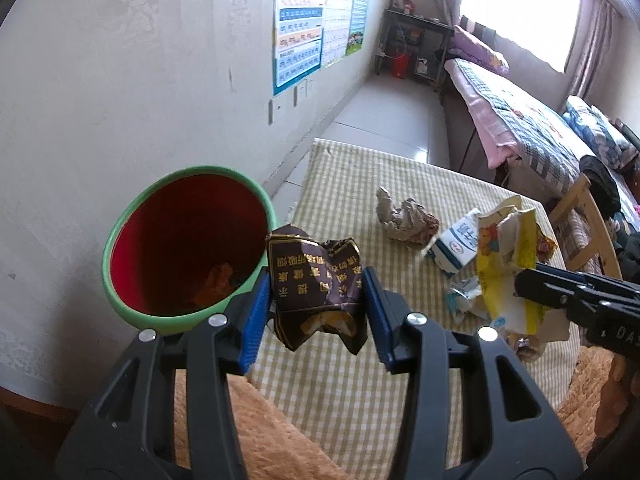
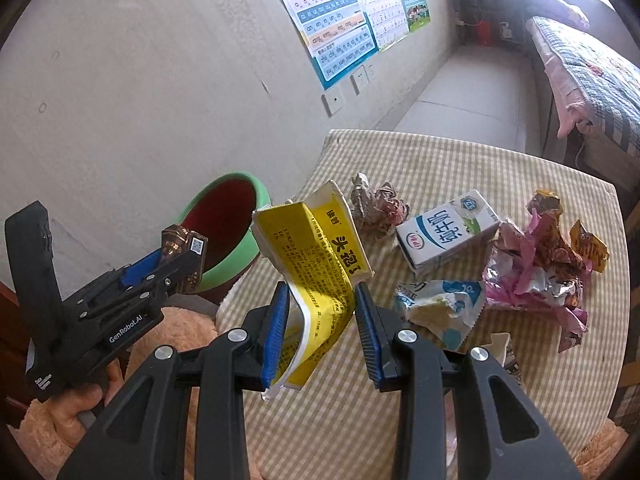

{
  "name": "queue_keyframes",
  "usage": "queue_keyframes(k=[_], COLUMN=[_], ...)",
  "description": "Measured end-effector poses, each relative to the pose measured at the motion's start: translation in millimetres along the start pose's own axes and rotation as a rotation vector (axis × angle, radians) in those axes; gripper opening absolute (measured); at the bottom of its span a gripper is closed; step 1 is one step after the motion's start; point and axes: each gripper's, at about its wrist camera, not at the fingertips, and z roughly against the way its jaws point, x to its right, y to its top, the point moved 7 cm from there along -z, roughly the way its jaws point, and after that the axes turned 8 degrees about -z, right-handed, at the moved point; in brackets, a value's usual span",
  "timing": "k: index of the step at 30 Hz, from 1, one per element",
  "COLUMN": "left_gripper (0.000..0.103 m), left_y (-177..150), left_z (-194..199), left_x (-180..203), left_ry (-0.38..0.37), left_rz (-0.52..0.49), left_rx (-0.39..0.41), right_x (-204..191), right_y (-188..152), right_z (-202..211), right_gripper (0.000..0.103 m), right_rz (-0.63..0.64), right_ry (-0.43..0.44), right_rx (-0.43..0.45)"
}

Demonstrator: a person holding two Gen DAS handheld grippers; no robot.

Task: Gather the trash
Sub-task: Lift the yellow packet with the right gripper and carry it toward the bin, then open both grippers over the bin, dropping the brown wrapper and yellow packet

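Note:
My left gripper (image 1: pixel 318 296) is shut on a crumpled dark brown pack (image 1: pixel 316 280) and holds it above the table, just right of the green-rimmed red bin (image 1: pixel 184 240). The same left gripper (image 2: pixel 176 256) shows at the left of the right wrist view, close to the bin (image 2: pixel 228 232). My right gripper (image 2: pixel 320 316) is shut on a torn yellow carton (image 2: pixel 316 256), lifted off the cloth. In the left wrist view the right gripper (image 1: pixel 524 284) comes in from the right with that yellow carton (image 1: pixel 508 264).
On the checked tablecloth (image 2: pixel 460 380) lie a crumpled paper ball (image 2: pixel 376 204), a white milk carton (image 2: pixel 448 232), a blue-white wrapper (image 2: pixel 440 308) and several pink and orange wrappers (image 2: pixel 548 260). A wooden chair (image 1: pixel 588 224) and a bed (image 1: pixel 532 120) stand beyond the table's right side.

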Motion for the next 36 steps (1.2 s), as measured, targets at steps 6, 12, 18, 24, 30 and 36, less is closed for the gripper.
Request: queue_keyframes(k=[6, 12, 18, 24, 30, 36], left_gripper=[0.043, 0.043, 0.043, 0.043, 0.043, 0.043], left_y=[-3.7, -5.7, -10.1, -13.8, -9.8, -5.8], left_z=[0.0, -1.3, -1.6, -4.9, -7.4, -17.4], left_x=[-24.4, -53.6, -85.6, -112.3, -133.5, -158.1], left_ry=[0.019, 0.055, 0.098, 0.124, 0.143, 0.129], left_rz=[0.047, 0.092, 0.137, 0.178, 0.201, 0.288], left_rx=[0.0, 0.002, 0.0, -0.015, -0.008, -0.008], right_x=[-15.1, -40.5, -71.5, -96.1, -127.5, -150.9], right_y=[2.6, 11.6, 9.9, 17.1, 30.2, 45.3], right_z=[-10.4, -23.1, -40.1, -57.1, -76.9, -102.1], right_gripper=[0.033, 0.033, 0.033, 0.033, 0.033, 0.033], right_rz=[0.028, 0.067, 0.154, 0.16, 0.179, 0.186], right_ry=[0.007, 0.027, 0.036, 0.091, 0.127, 0.147], right_rx=[-0.024, -0.037, -0.077, -0.117, -0.129, -0.146])
